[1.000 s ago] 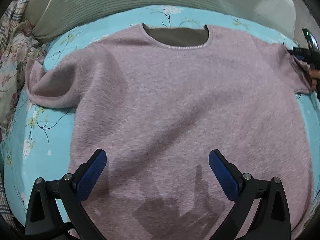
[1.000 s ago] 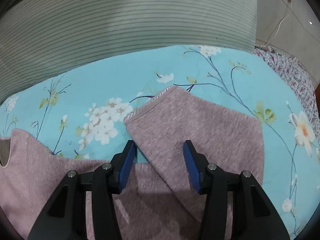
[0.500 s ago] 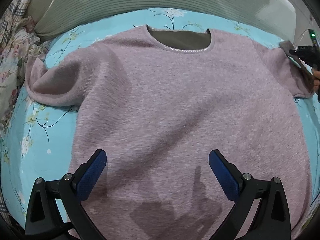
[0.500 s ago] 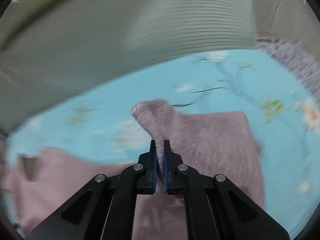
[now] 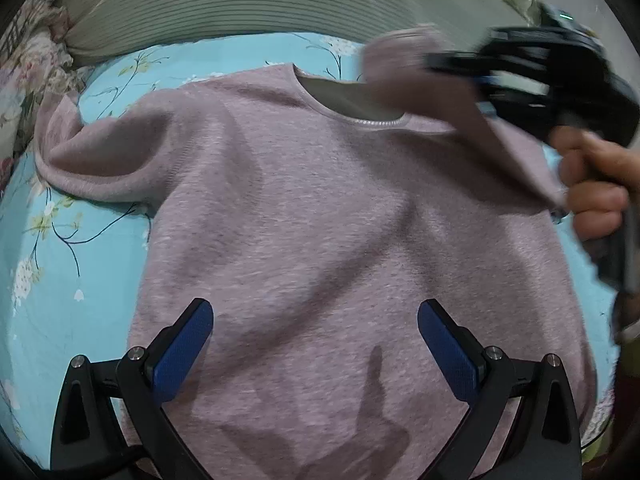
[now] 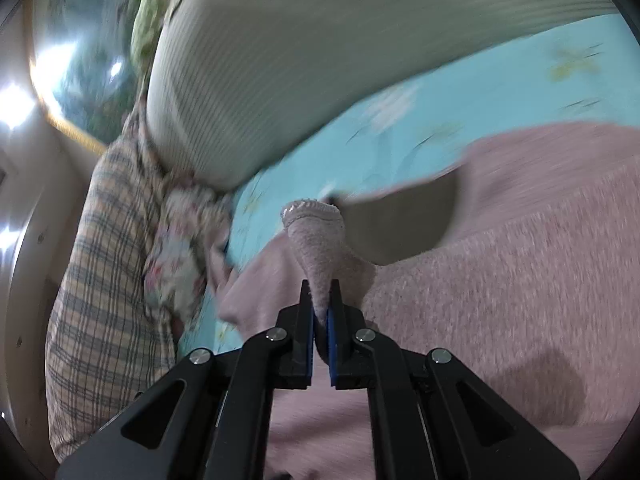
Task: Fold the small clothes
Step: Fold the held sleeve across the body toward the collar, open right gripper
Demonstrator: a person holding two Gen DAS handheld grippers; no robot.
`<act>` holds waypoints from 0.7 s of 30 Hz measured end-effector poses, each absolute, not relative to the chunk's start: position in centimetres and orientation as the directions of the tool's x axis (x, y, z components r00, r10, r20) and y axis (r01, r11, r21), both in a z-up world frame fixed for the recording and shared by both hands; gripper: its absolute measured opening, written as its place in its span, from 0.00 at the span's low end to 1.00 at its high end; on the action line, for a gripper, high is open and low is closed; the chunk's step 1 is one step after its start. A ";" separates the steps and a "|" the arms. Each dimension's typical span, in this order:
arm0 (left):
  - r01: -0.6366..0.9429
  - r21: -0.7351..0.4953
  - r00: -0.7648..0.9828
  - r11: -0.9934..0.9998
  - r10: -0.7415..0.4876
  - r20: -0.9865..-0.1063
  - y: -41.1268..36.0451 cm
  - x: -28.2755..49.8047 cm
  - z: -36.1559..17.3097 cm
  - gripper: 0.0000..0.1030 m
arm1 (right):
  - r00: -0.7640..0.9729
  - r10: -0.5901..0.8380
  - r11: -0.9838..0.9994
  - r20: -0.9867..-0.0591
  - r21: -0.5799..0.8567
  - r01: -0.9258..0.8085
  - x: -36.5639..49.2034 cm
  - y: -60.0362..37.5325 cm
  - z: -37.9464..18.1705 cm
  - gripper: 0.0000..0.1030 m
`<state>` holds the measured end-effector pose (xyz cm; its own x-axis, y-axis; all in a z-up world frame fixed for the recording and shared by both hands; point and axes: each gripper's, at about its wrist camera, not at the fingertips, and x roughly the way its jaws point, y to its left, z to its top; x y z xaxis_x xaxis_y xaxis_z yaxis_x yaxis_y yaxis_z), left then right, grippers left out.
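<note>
A pink top (image 5: 340,216) lies face up on the bed (image 5: 80,248), spread flat so its sides can be turned inward. The right tongs (image 6: 320,300) are clamped on the cuff of one sleeve (image 6: 316,236), the cloth pinched between the blue pads and bunched into a cone just ahead of the tips. Holding it by the cuff lets the whole sleeve be lifted clear of the sheet and laid over the chest; in the left view the sleeve hangs blurred above the neckline (image 5: 360,100), with the person's hand (image 5: 592,192) behind it. The left tongs (image 5: 316,340) stand wide open with nothing between them, poised over the lower body of the top, probably ready to pin or take the hem. The other sleeve (image 5: 92,160) lies far ahead and left of the left tongs, not yet folded. A striped pillow (image 5: 280,0) sits beyond the neckline.
</note>
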<state>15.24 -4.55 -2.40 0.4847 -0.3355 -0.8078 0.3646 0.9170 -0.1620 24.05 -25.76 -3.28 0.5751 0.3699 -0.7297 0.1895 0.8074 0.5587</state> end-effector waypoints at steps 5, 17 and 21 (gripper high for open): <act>0.358 -0.205 0.487 0.911 -0.369 -0.792 -2.6 15.5 -1.9 0.99 | 0.510 0.503 0.740 -0.697 0.653 0.163 27.6 -20.2 -8.1 0.06; 0.373 -0.287 0.438 0.882 -0.441 -0.783 -3.1 19.6 -2.6 0.99 | 0.510 0.538 0.719 -0.670 0.681 0.137 26.0 -20.6 -5.8 0.45; 0.333 -0.286 0.414 0.898 -0.412 -0.812 -4.2 22.6 -3.5 0.96 | 0.612 0.413 0.783 -0.674 0.606 0.139 21.5 -24.4 -1.2 0.45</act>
